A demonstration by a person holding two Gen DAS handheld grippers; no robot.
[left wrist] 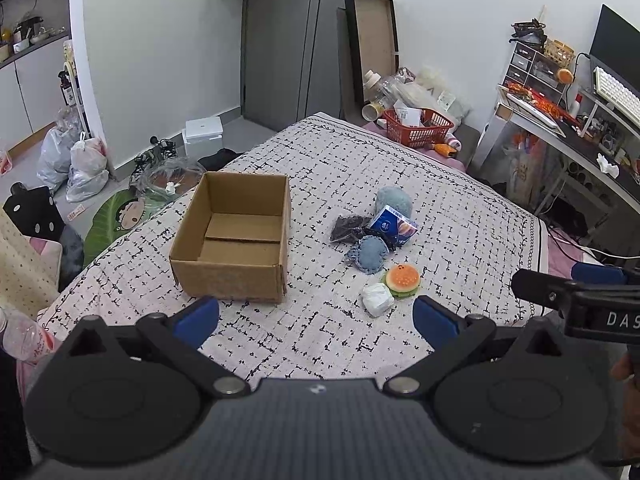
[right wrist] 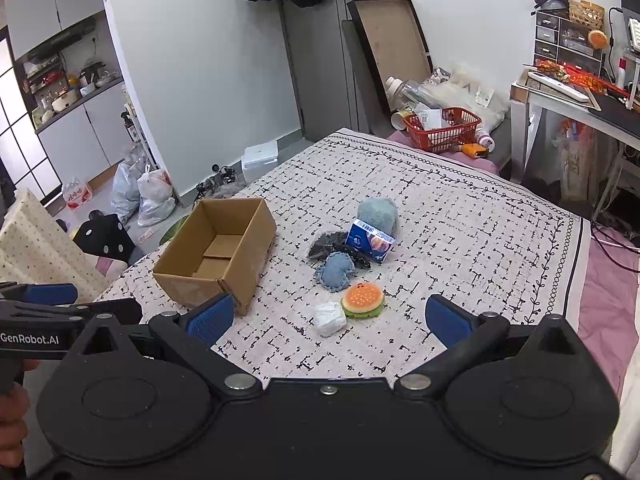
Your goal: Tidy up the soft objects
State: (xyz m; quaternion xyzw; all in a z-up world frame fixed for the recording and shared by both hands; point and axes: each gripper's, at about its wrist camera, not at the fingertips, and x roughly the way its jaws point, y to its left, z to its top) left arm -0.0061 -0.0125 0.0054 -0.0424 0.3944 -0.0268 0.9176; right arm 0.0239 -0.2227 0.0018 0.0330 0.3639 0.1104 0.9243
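- The cardboard box (left wrist: 234, 236) sits open and empty on the bed (left wrist: 460, 200), at about 10 o'clock from the left gripper (left wrist: 316, 318); that is most likely where the soft things belong.
- The left gripper hovers above the near edge of the bed with its blue pads (left wrist: 198, 318) spread wide, holding nothing.
- The soft objects lie in a loose cluster just right of the box: a fluffy blue-grey ball (left wrist: 394, 200) farthest off, a blue packet (left wrist: 394, 230) leaning on it, a dark mesh pouch (left wrist: 350, 230), a denim heart pad (left wrist: 370, 254), then a burger toy (left wrist: 402, 280) touching a white wad (left wrist: 376, 299) nearest the grippers.
- The right gripper (right wrist: 346, 320) is likewise spread and empty, with the white wad (right wrist: 329, 319) and burger at roughly 12 o'clock between its pads.
- Judgement: nothing is boxed yet, so the step is a first pick. Start with the nearest, uncrowded piece (the white wad), descend straight over it, and close gently, since soft things squash and slip.
- Take one item at a time; the wad and burger touch, so a wide grab may drag both.
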